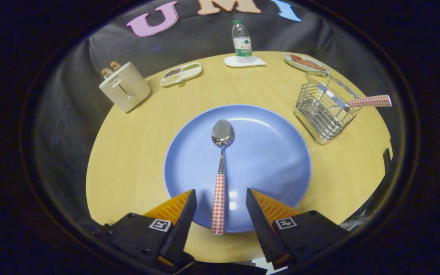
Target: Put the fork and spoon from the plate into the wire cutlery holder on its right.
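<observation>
**Spoon lined up for the pick**

The gripper hangs over the near edge of the blue plate, its two fingers spread apart with the checked handle of the spoon lying in the gap between them, touched by neither. The spoon runs straight away from the fingers, bowl at the far end near the plate's middle, handle tip just past the near rim.

To take it well, I judge the fingers should drop until they flank the handle low, then close squarely on the checked part, not on the thin metal neck, where it could pivot.

The wire cutlery holder stands right of the plate on the table, with another checked handle, probably the fork, already leaning out of it. The tool points forward and downward, centred on the spoon's line.
</observation>
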Available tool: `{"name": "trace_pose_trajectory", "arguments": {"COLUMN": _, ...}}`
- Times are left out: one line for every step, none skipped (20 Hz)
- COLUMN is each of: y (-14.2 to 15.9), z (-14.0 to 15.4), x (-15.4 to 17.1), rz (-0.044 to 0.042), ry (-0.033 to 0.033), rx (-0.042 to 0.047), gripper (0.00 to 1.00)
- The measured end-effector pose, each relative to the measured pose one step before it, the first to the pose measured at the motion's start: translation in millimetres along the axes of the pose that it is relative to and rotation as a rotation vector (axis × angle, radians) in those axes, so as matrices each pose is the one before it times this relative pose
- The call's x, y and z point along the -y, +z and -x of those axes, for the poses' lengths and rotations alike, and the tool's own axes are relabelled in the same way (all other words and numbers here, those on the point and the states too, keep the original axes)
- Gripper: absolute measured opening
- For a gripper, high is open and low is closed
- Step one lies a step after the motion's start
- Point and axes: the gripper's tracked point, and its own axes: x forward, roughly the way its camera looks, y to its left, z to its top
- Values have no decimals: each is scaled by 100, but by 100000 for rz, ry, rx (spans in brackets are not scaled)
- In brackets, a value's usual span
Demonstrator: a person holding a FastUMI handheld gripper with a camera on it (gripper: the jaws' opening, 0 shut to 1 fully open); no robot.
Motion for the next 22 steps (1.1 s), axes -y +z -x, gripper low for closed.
{"name": "trace_pose_trajectory", "arguments": {"y": 252, "z": -67, "x": 79, "rz": 474, "ry": -355, "rx": 1123, "gripper": 72}}
{"name": "trace_pose_trajectory", "arguments": {"y": -45, "z": -24, "x": 27, "rz": 107, "ry": -73, "rx": -517, "gripper": 61}}
{"name": "trace_pose_trajectory", "arguments": {"y": -297, "z": -377, "x": -75, "rz": -407, "ry": 11, "rx": -1040, "gripper": 51}}
{"name": "trace_pose_trajectory", "arguments": {"y": -71, "z": 249, "x": 160, "rz": 457, "ry": -551, "rx": -662, "gripper": 40}}
{"name": "trace_pose_trajectory", "arguments": {"y": 204, "z": 92, "x": -24, "rz": 1402, "ry": -549, "rx": -322, "gripper": 30}}
{"name": "trace_pose_trajectory", "arguments": {"y": -180, "z": 723, "x": 232, "rz": 835, "ry": 364, "rx": -237, "gripper": 20}}
{"name": "trace_pose_trajectory", "arguments": {"y": -97, "z": -655, "x": 47, "rz": 2027, "ry": -1445, "rx": -113, "gripper": 18}}
{"name": "trace_pose_trajectory", "arguments": {"y": -25, "z": -212, "x": 90, "rz": 2487, "ry": -794, "rx": -474, "gripper": 16}}
{"name": "trace_pose_trajectory", "arguments": {"y": 180, "z": 51, "x": 15, "rz": 1543, "ry": -106, "rx": -160, "gripper": 14}}
{"name": "trace_pose_trajectory", "arguments": {"y": 71, "z": 116, "x": -105, "rz": 1417, "ry": 631, "rx": -286, "gripper": 8}}
{"name": "trace_pose_trajectory", "arguments": {"y": 156, "z": 150, "x": -120, "rz": 807, "ry": 694, "rx": 258, "gripper": 8}}
{"name": "trace_pose_trajectory", "arguments": {"y": 270, "z": 182, "x": -158, "rz": 667, "ry": 761, "rx": 613, "gripper": 8}}
{"name": "trace_pose_trajectory", "arguments": {"y": 239, "z": 178, "x": -37, "rz": 538, "ry": 541, "rx": 698, "gripper": 8}}
{"name": "trace_pose_trajectory", "arguments": {"y": 324, "z": 224, "x": -42, "rz": 235, "ry": 550, "rx": 599, "gripper": 8}}
{"name": "trace_pose_trajectory", "arguments": {"y": 192, "z": 206, "x": 14, "rz": -139, "ry": 458, "rx": 276, "gripper": 8}}
{"name": "trace_pose_trajectory", "arguments": {"y": 231, "z": 289, "x": -36, "rz": -695, "ry": 665, "rx": 111, "gripper": 8}}
{"name": "trace_pose_trajectory", "arguments": {"y": 193, "z": 348, "x": -21, "rz": -943, "ry": 1126, "rx": 108, "gripper": 8}}
{"name": "trace_pose_trajectory", "arguments": {"y": 330, "z": 400, "x": 45, "rz": -841, "ry": 742, "rx": 237, "gripper": 8}}
{"name": "trace_pose_trajectory", "arguments": {"y": 244, "z": 458, "x": 111, "rz": -351, "ry": 684, "rx": -15, "gripper": 8}}
{"name": "trace_pose_trajectory", "arguments": {"y": 301, "z": 606, "x": 181, "rz": -109, "ry": 574, "rx": 187, "gripper": 8}}
{"name": "trace_pose_trajectory", "arguments": {"y": 348, "z": 649, "x": 210, "rz": 188, "ry": 438, "rx": 244, "gripper": 8}}
{"name": "trace_pose_trajectory", "arguments": {"y": 429, "z": 737, "x": 291, "rz": 241, "ry": 336, "rx": 189, "gripper": 8}}
